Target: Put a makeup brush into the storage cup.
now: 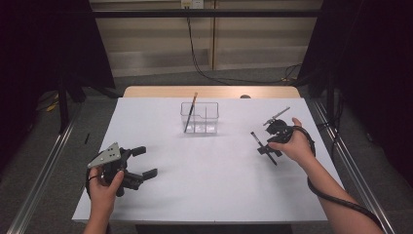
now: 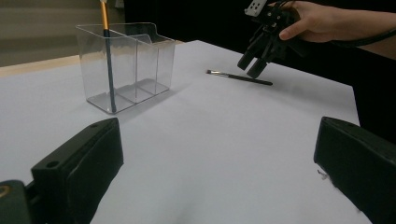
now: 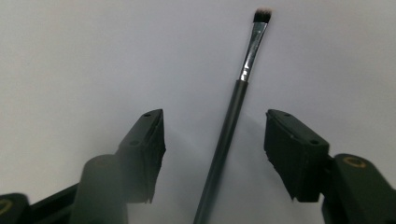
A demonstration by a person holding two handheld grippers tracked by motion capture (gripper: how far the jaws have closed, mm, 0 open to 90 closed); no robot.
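- Nearest the person, well short of the clear organiser (image 1: 199,118) and off to its left, the left tool (image 1: 144,162) is held just above the white desk (image 1: 209,190) with its jaws spread wide and nothing between them.
- Level with the organiser's near side and well to its right, the right tool (image 1: 267,145) is pointed down over the black makeup brush (image 3: 229,130); its jaws are part-way apart, the handle lies between them, and neither pad is seen touching it.
- The black makeup brush lies flat on the desk, apart from the organiser, with its bristle tip turned away from the right tool in the right gripper view.
- The brush is judged light, stiff and thin; the lacquered handle is likely slippery, and being round it may roll or pivot when pinched.
- A hold on the dark handle, close behind the metal ferrule, is judged best; the bristles are soft and should be left untouched.
- Because the handle lies low on the desk, the pads would need to be brought right down to the surface before being closed.
- Farthest off, the organiser stands upright, and a blue brush with an orange end (image 1: 190,113) leans in its left compartment; its other compartments appear unfilled.
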